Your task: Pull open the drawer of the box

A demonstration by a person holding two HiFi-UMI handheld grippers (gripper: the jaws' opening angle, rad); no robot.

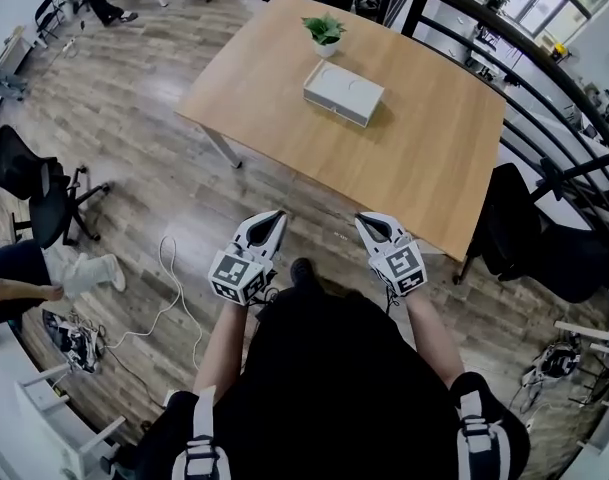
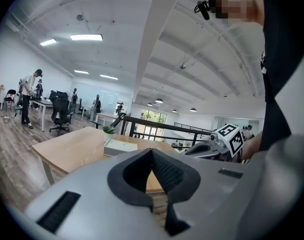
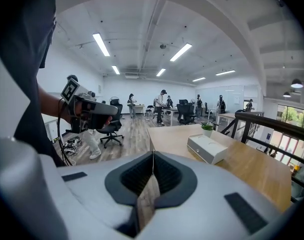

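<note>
1 wooden table [image 1: 434,148] bears box [image 1: 342,92], plant [image 1: 324,30] — plank floor [image 1: 134,118]; left gripper [image 1: 274,216], right gripper [image 1: 366,220] closed, empty.

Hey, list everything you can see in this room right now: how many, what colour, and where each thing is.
table: one, light wood, middle of the floor
box: one, white, on the table toward its far end
potted plant: one, green in a white pot, just behind the box
railing: one, black, along the table's right side
office chair: one nearby, black, floor at left
cable: one, white, floor at lower left
people: several, far off by desks
left tongs: grey, shut, empty
right tongs: grey, shut, empty
</note>
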